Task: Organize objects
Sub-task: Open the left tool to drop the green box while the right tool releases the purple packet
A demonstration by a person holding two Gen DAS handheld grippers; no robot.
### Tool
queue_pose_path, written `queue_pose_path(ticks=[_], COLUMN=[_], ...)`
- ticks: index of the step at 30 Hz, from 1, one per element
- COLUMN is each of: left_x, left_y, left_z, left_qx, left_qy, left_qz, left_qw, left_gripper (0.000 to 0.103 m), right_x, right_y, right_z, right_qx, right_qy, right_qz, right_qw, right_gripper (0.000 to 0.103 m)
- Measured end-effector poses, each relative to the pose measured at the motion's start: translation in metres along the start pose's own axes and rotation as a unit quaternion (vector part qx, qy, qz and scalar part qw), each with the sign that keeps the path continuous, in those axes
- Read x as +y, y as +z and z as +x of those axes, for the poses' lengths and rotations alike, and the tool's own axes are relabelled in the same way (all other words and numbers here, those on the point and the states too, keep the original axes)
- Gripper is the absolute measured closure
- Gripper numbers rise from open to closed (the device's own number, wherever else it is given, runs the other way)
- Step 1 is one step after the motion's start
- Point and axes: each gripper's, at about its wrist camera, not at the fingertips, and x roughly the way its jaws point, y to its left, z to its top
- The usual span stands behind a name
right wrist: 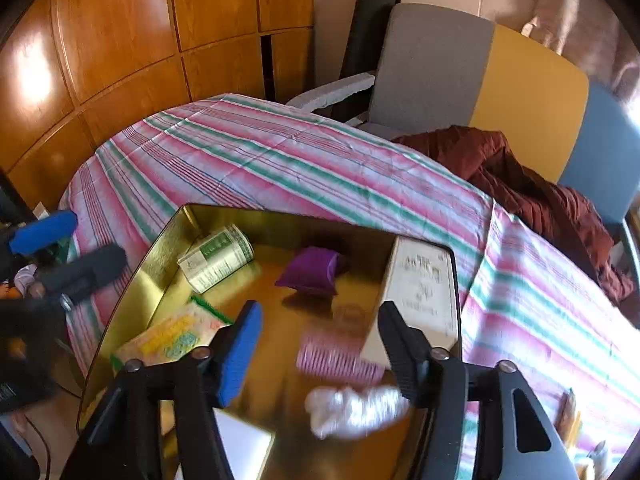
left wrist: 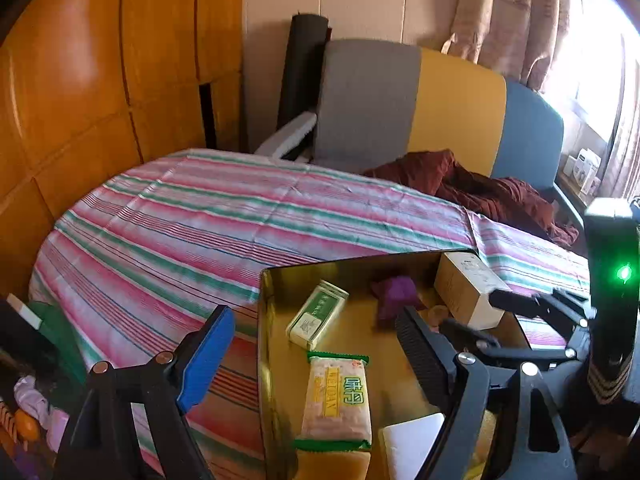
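Pink comb [right wrist: 340, 360] lies in the gold tin [right wrist: 160, 280] between the right gripper's [right wrist: 320, 350] spread jaws.

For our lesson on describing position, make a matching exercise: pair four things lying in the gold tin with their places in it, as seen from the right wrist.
Things:
1. green-labelled can
2. purple pouch
3. cream box
4. pink comb

Places in the gold tin:
A. along the right wall
B. far left corner
C. near side, below the right tool
D. middle, towards the far wall

Pairs: 1-B, 2-D, 3-A, 4-C
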Motion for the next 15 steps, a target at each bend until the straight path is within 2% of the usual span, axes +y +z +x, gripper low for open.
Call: queue_pose_path(ticks=[10, 15], left_x=[-0.014, -0.024], left_y=[-0.012, -0.019], left_z=[-0.046, -0.062], left_qx=[-0.044, -0.056], left_qy=[0.032, 0.032], left_qz=[0.032, 0.051], left_qw=[0.9980, 0.9966], left_gripper=[0.019, 0.019], right_x=[0.005, 0.006], right_y=[-0.031, -0.039], right_z=[-0.030, -0.045], right_qx=[-0.019, -0.031], right_qy=[0.004, 0.003], right_qz=[0.005, 0.010], right_qw=[1.000, 0.999], right_gripper=[0.030, 0.028])
